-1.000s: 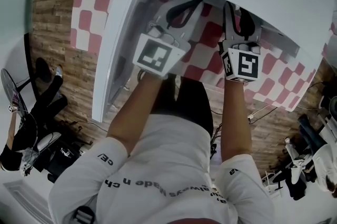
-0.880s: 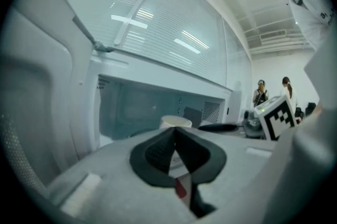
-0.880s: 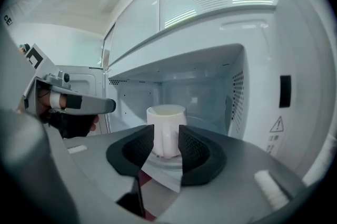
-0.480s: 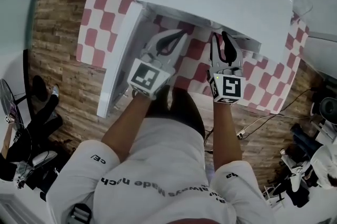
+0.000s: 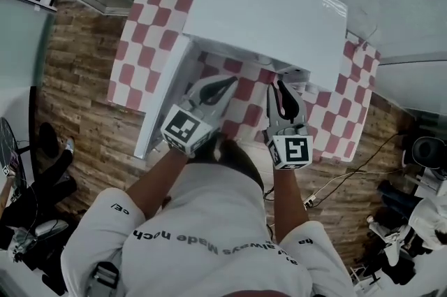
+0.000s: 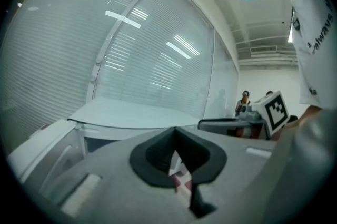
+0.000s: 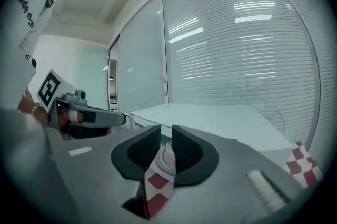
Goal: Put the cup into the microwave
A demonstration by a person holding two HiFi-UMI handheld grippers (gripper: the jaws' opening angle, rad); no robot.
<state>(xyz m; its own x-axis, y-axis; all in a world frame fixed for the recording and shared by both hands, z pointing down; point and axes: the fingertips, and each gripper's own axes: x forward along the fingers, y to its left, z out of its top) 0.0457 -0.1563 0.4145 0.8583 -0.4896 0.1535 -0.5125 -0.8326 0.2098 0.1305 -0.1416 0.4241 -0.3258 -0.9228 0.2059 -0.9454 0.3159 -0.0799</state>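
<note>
**STEP IN HAND: BOTH GRIPPERS CLEAR OF THE OVEN, NO CUP HELD**

The white box-shaped microwave [image 5: 265, 12] stands on a red-and-white chequered tablecloth [image 5: 136, 58]. Its white door [image 5: 162, 103] is swung open to the left in the head view. Both grippers hang in front of the opening, above the cloth.

Left gripper [image 6: 175, 136]: jaws closed tip to tip, with nothing between them.

Right gripper [image 7: 166, 133]: jaws have just been closing and now stand a narrow slit apart. No object is clamped; only the cloth and a small whitish round object [image 7: 167, 150] show through the slit, well beyond the pads.

Cup location: not confirmed. The whitish round object may be the cup, but no view settles this. The microwave's top hides the cavity floor from the head view.

Judgement: since neither gripper carries the cup, the placing step is either finished or not yet started. The next move calls for sighting the cup. If the cup sits outside the cavity, spread the right jaws wide and approach level at rim height. If it sits inside, keep both grippers clear of the door's swing.
</note>
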